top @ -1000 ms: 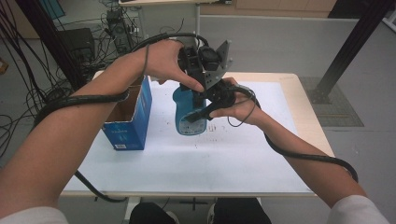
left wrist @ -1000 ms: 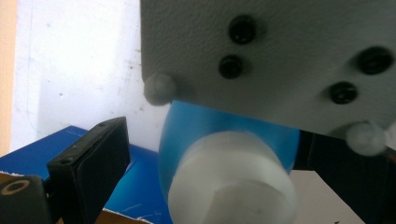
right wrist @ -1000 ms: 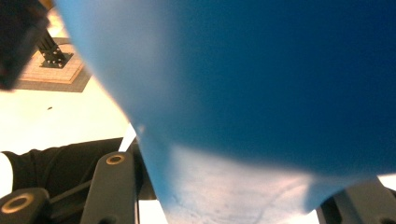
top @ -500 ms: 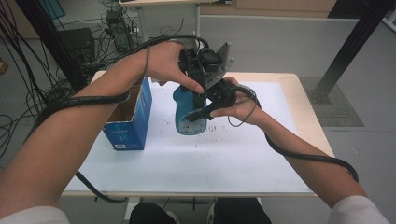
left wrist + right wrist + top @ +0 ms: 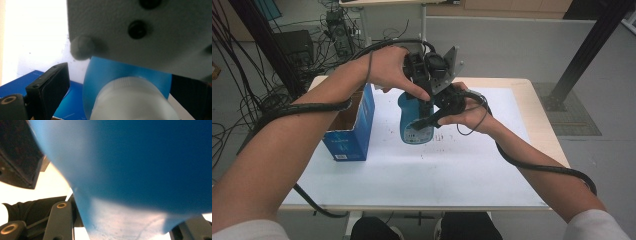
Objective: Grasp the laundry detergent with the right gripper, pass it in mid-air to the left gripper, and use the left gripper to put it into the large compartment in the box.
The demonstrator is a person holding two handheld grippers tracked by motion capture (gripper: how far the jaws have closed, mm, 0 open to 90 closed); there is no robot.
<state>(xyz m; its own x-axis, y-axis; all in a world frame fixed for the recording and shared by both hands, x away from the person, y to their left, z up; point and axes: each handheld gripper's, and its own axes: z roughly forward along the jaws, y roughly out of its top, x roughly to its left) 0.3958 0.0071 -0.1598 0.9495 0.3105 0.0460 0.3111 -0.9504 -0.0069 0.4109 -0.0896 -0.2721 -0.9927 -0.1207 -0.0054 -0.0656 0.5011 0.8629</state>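
A blue plastic bottle (image 5: 416,120) is standing upright on the white sheet (image 5: 462,165) covering the table (image 5: 539,115), just to the right of an open blue cardboard box (image 5: 349,131).

The left gripper (image 5: 424,82) is coming down onto the top of the bottle from above. In the left gripper view, the bottle's white ribbed cap (image 5: 132,100) is sitting between the 2 black fingers (image 5: 50,87), with the blue shoulder just behind it; one finger is standing clear of the cap on the left, and the other is largely hidden at the right edge, so whether the fingers are pressing on the cap cannot be told.

The right gripper (image 5: 424,121) is reaching in from the right side (its cable is trailing back along the person's forearm) and lying across the bottle's body at about mid-height. In the right gripper view, the blue wall of the bottle (image 5: 140,170) is sitting right between the fingers, which are closing tightly on it and gripping it.

The person's 2 hands are nearly touching above the bottle.
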